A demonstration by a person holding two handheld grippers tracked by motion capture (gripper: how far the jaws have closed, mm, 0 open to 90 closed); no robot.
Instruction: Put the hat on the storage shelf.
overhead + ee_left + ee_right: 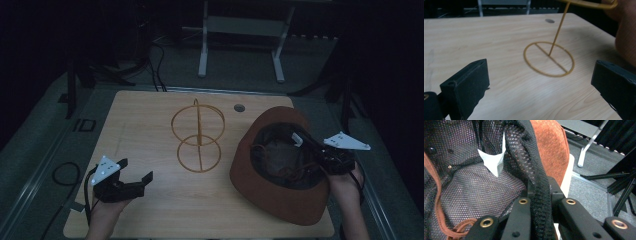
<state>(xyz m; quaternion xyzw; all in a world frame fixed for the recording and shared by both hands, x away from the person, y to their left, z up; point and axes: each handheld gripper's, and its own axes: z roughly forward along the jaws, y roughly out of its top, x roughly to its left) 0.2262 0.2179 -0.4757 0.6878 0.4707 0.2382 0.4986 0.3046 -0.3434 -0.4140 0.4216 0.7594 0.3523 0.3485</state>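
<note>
Near left: left tool (136, 171) sits w/ jaws spread wide, nothing between them, hovering just above the worktop (150, 210). In the left gripper view the jaws point toward the wire stand (549, 58), well apart from it.

Near right: right tool (306, 142) has jaws pressed together, pinching the black mesh inner band (537, 195) of the brown hat (280, 165). The hat lies crown-down at the right side of the worktop, opening up, its near-right brim over the worktop's edge, its left brim near the stand's rings.

Risks, as I judge them:
- Grip is on soft mesh lining only, not the stiff brim. If the hat gets lifted by this alone, the band could stretch or slip out and the hat would drop or swing.
- Hat hangs off one point, so it'll prob tilt; the far brim may drag on the worktop.
- The loose brown cord (439, 202) inside could snag on the stand's top ring when the hat goes over it.

Mid: the stand looks thin and light – base ring flat, a post up, a ring on top. A brim bump from the right could tip or shove it. The left tool is free to steady it but isn't touching it.

Far: small dark disc (239, 107) at the worktop's far edge, metal frame (240, 40) on the floor beyond; no worry.
</note>
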